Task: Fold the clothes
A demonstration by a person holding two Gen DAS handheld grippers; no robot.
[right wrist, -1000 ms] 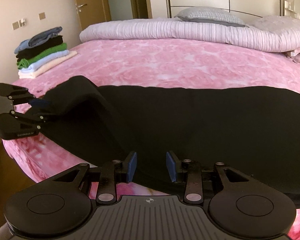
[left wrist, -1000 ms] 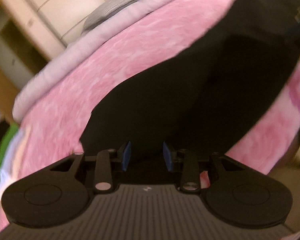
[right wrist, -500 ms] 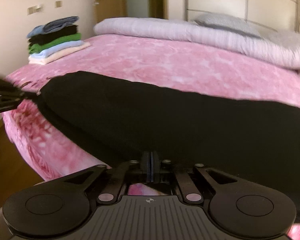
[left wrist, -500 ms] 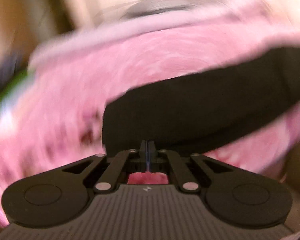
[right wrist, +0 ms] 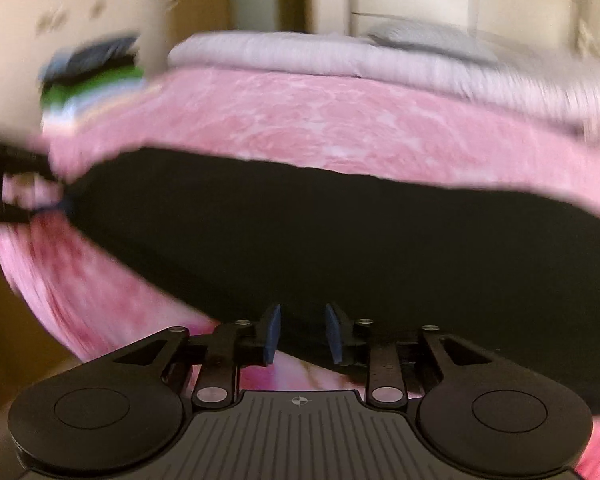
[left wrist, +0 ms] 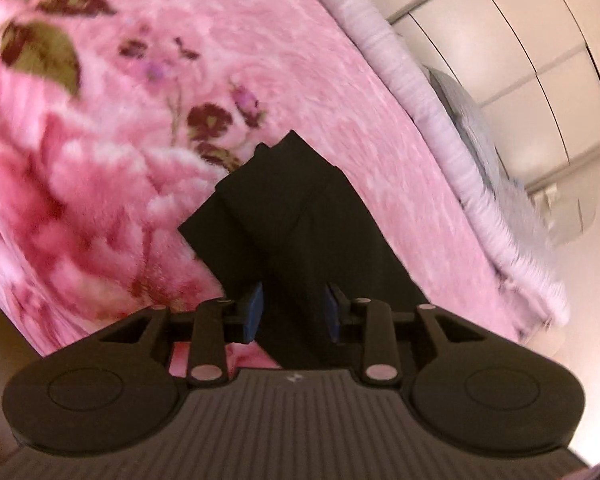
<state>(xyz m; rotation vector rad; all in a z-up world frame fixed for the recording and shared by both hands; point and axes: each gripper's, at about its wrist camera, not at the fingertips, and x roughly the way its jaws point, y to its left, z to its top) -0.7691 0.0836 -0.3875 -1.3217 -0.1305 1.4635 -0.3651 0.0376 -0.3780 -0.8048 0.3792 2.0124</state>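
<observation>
A long black garment (right wrist: pixel 340 240) lies flat across the near part of the pink floral bed cover (right wrist: pixel 320 120). In the left wrist view its narrow end (left wrist: pixel 284 208) shows folded layers. My left gripper (left wrist: pixel 293 312) is open, its blue pads either side of the black cloth at the garment's left end. My right gripper (right wrist: pixel 302 332) is open at the garment's near edge, with the cloth just beyond the pads. The left gripper also shows blurred at the far left of the right wrist view (right wrist: pixel 16 184).
A stack of folded clothes (right wrist: pixel 92 76) sits on the bed's far left corner. A rolled lilac duvet (right wrist: pixel 340 56) and grey pillow (right wrist: pixel 432 40) lie along the head of the bed. Wardrobe doors (left wrist: pixel 520 40) stand behind. The bed's edge drops to a wooden floor (right wrist: pixel 20 328).
Both grippers were shut on the garment's edge half a second ago and are now open. The left gripper has swung round to look along the garment's length.
</observation>
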